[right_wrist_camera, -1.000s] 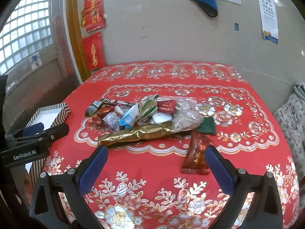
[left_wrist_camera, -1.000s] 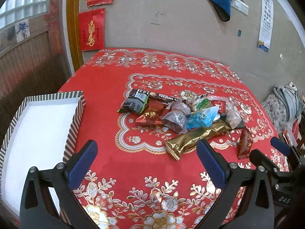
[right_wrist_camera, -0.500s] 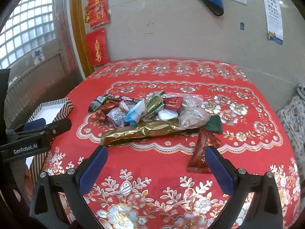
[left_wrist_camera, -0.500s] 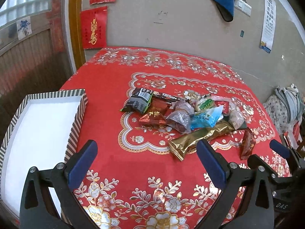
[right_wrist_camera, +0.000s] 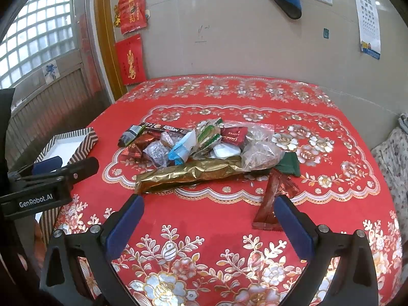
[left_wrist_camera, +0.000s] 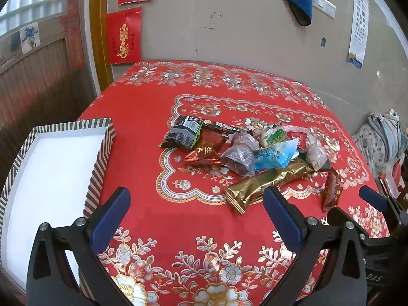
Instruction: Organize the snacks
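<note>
A heap of snack packets [left_wrist_camera: 244, 150] lies mid-table; it also shows in the right wrist view [right_wrist_camera: 204, 145]. A long gold packet [left_wrist_camera: 267, 181] [right_wrist_camera: 188, 173] lies at its near edge. A dark red packet [left_wrist_camera: 331, 191] [right_wrist_camera: 272, 201] lies apart to the right. A striped box with a white inside [left_wrist_camera: 99, 163] [right_wrist_camera: 86, 140] stands at the table's left edge. My left gripper [left_wrist_camera: 196, 204] is open and empty, short of the heap. My right gripper [right_wrist_camera: 209, 211] is open and empty, just short of the gold packet.
The round table wears a red flowered cloth [left_wrist_camera: 178, 242] and stands against a beige wall [left_wrist_camera: 229, 25]. The table edge curves off near right. Bundled cloth [left_wrist_camera: 382, 140] lies beyond the right edge. Each gripper shows in the other's view, the left one [right_wrist_camera: 51, 173] beside the box.
Both grippers have moved a little forward toward the heap. Nothing on the table has moved and both stay open.
</note>
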{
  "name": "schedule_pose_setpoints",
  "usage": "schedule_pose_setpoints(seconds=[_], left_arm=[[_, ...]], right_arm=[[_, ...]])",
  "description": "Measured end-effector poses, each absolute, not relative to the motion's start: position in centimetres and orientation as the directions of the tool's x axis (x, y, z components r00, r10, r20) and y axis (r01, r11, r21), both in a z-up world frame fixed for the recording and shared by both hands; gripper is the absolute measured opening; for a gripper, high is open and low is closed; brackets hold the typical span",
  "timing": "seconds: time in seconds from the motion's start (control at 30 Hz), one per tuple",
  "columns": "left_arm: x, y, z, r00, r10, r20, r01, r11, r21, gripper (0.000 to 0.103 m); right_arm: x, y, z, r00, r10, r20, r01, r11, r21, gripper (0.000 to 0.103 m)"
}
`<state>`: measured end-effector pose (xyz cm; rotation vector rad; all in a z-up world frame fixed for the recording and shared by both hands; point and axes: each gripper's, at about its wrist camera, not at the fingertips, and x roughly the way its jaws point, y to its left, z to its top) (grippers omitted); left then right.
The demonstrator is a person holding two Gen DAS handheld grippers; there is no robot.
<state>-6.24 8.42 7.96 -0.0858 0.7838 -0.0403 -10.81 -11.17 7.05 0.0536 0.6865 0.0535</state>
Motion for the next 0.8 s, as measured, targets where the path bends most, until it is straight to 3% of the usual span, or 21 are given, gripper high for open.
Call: schedule_pose_setpoints(seconds=[0.8], left_arm=[[-5.94,8.17,7.31,0.697,-0.051,-0.716,0.005,0.998,-0.066,0.103]], right_arm=[[-10.28,-11.02,6.26,0.754,0.068,-0.654,-0.032,0.997,0.066,0.102]])
